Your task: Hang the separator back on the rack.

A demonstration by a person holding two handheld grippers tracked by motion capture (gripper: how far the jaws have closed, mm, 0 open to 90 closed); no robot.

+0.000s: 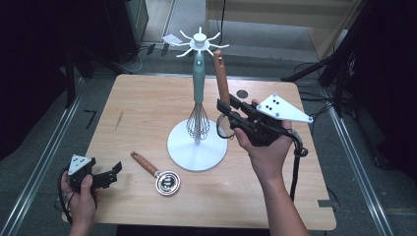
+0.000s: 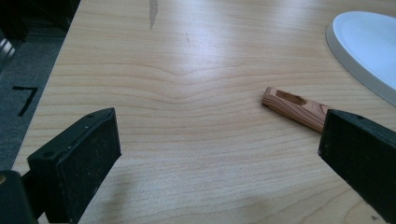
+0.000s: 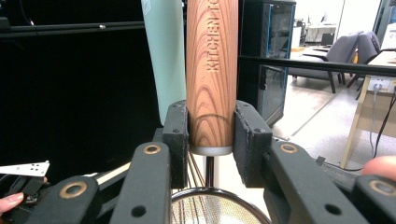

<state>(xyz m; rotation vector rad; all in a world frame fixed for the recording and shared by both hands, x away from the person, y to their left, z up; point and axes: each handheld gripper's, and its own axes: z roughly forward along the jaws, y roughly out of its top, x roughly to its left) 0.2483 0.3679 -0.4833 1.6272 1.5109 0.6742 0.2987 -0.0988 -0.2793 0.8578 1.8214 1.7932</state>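
The right gripper [image 3: 211, 135] clamps the wooden-handled strainer [image 3: 212, 70] upright beside the white rack [image 1: 197, 147] at the table's [image 1: 142, 105] middle. The left gripper [image 2: 219, 154], jaws wide, rests near the front left corner, just beside a second strainer [image 1: 156, 172].

Bright overhead light, tabletop glare, dark surroundings

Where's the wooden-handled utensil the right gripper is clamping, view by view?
High view: the wooden-handled utensil stands upright right of centre, beside the white hook stand, with the right gripper shut on its lower handle.
Left gripper view: not in it; the wooden handle there belongs to the utensil lying on the table.
Right gripper view: handle centre, vertical, clamped between the jaws.
Shared landmark: mint-green whisk handle, just left of it.
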